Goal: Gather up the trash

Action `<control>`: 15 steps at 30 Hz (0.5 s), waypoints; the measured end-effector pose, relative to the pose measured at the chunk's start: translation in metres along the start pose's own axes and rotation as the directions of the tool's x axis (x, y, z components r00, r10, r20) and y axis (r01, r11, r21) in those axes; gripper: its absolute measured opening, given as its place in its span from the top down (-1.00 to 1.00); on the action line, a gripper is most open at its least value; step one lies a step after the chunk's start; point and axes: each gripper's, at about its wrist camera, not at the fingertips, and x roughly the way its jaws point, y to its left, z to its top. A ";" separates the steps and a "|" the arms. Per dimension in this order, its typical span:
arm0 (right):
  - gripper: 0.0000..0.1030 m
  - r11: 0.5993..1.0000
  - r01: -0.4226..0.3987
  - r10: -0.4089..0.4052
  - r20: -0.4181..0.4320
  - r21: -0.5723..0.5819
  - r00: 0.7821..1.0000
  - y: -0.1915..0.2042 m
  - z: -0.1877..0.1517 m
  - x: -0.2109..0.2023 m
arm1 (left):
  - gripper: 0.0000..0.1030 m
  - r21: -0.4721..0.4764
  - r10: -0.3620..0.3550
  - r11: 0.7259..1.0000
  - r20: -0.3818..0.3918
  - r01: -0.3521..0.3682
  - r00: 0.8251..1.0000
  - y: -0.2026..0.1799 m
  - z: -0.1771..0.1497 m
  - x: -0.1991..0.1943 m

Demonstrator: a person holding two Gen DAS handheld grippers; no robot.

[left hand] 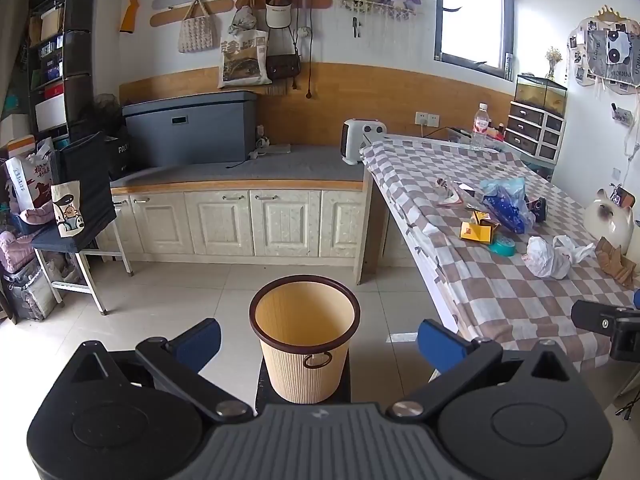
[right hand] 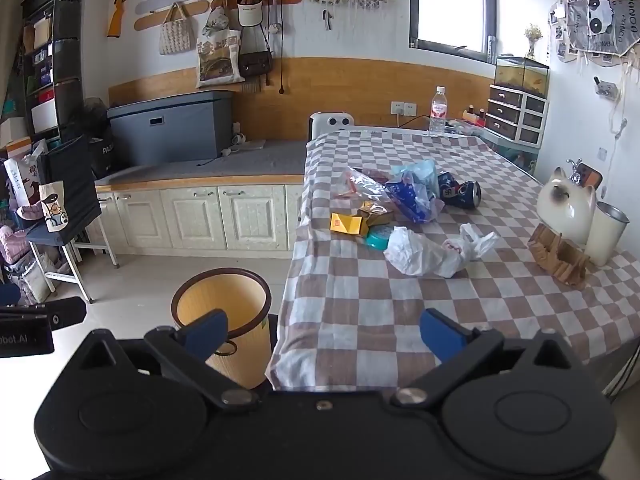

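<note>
A: We note both tongs first. Left tongs [left hand: 319, 340] spread wide, nothing between the pads; they hang over the floor, aimed at the wastebasket [left hand: 303, 336]. Right tongs [right hand: 323, 332] equally spread and empty, over the near edge of the tabletop [right hand: 400, 312].

B: Agreed. Wastebasket contents?

A: What we see of the inside is bare; the very bottom is not fully visible. We judge nothing collected yet.

B: Then the trash, moving outward.

A: All on the checked cloth, clustered mid-tabletop: white plastic bag [right hand: 424, 254] nearest us, teal lid [right hand: 378, 238] just beside it, yellow carton [right hand: 347, 224], small brown box [right hand: 375, 211], blue plastic bag [right hand: 414, 192], clear wrapper [right hand: 358, 182], and a crushed blue can [right hand: 460, 193] behind.

B: The ceramic cat [right hand: 564, 208] and water bottle [right hand: 438, 112]?

A: Well apart from the pile; we take them as not trash.

B: So the task stands at its start, every piece left to move.
</note>
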 end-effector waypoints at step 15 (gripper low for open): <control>-1.00 1.000 -0.002 0.002 0.002 0.001 1.000 0.000 0.000 -0.001 | -1.00 0.000 -0.002 1.000 -0.001 0.002 1.000 -0.001 0.001 -0.001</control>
